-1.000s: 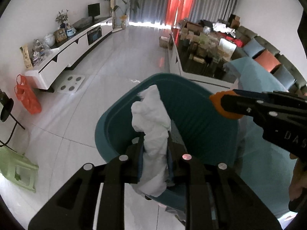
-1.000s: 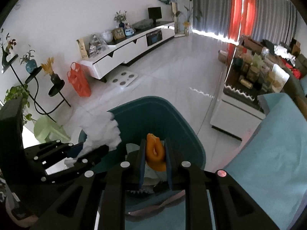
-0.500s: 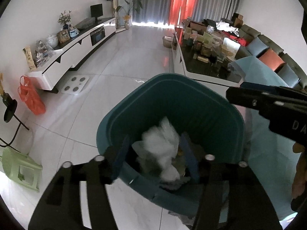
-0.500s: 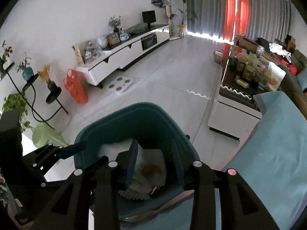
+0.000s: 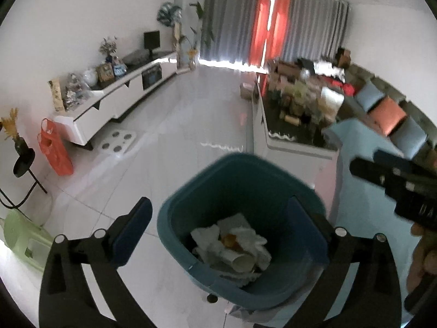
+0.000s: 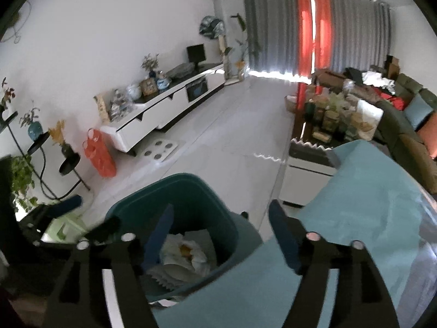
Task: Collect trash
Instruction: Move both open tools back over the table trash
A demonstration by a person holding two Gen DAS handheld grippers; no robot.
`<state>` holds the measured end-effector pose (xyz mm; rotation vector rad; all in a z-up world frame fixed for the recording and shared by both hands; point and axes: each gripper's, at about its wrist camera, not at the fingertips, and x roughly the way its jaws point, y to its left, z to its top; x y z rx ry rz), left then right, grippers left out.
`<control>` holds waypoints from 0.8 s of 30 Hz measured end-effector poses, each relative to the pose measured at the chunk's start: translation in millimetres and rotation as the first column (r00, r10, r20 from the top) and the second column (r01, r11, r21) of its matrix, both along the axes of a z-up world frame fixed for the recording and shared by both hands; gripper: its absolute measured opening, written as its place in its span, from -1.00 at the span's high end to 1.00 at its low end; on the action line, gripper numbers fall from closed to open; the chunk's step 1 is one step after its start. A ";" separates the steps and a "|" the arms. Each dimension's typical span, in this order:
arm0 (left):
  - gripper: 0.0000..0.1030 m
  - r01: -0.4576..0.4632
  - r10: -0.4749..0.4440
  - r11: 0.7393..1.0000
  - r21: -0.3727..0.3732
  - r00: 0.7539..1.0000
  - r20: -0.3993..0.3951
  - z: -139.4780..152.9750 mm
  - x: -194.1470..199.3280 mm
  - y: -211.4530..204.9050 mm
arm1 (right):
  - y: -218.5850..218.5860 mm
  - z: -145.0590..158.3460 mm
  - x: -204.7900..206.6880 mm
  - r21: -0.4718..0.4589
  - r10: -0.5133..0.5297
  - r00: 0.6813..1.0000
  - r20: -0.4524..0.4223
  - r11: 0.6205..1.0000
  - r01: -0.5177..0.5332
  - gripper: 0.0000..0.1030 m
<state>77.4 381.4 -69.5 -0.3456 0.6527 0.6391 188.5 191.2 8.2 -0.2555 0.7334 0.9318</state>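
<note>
- A living room with a pale tiled floor (image 5: pixel 174 136), grey and red curtains (image 5: pixel 273 24) at the far end, and a long white TV cabinet (image 5: pixel 117 101) along the left wall.
- An orange bag (image 5: pixel 54 150) leans by the near end of that cabinet; a light green stool (image 5: pixel 24 240) stands at the left edge of the left wrist view.
- A low dark coffee table (image 5: pixel 297 120) crowded with boxes and bottles sits to the right, with a sofa (image 6: pixel 409 120) and cushions beyond it.
- A teal trash bin (image 5: pixel 245 186) stands on the floor just beside a light blue cloth-covered counter (image 6: pixel 368 196).
- Inside the bin lies the trash — crumpled white tissue (image 5: pixel 235 240) with a small orange scrap (image 5: pixel 230 239) on top, plus other paper below it.
- The left tool (image 5: pixel 218 232) hangs above the bin, its jaws opening wide, one either side of the bin in the picture; nothing is gripped between them.
- The right tool (image 6: pixel 221 235) is over the bin's near rim and the counter's edge; its jaws are opening too, and they hold nothing.
- In the left wrist view the right tool shows at the right edge, dark and blurred, with part of a hand (image 5: pixel 422 257) behind it.
</note>
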 end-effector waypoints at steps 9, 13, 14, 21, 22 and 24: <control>-0.90 -0.004 -0.006 0.997 0.083 0.993 0.121 63.1 -14.4 -39.8 | -54.6 19.8 0.5 0.081 -0.093 0.994 0.060 0.993 0.088 -0.75; -0.90 0.020 -0.042 0.991 0.129 0.984 0.172 88.7 -18.3 -66.2 | -80.4 31.8 -1.4 0.120 -0.134 0.987 0.085 0.985 0.123 -0.84; -0.90 0.026 -0.051 0.990 0.138 0.982 0.182 94.1 -19.5 -71.7 | -87.8 35.4 -2.4 0.130 -0.143 0.985 0.096 0.983 0.130 -0.87; -0.90 0.090 -0.128 0.981 0.171 0.967 0.221 122.6 -19.2 -114.0 | -133.5 52.0 -10.3 0.180 -0.208 0.968 0.139 0.967 0.182 -0.87; -0.90 0.099 -0.138 0.979 0.176 0.964 0.227 125.9 -19.0 -122.1 | -142.9 54.0 -12.2 0.189 -0.218 0.965 0.145 0.964 0.189 -0.87; -0.90 0.124 -0.163 0.977 0.175 0.960 0.229 129.2 -15.3 -131.8 | -158.4 55.7 -13.9 0.195 -0.242 0.956 0.163 0.958 0.210 -0.87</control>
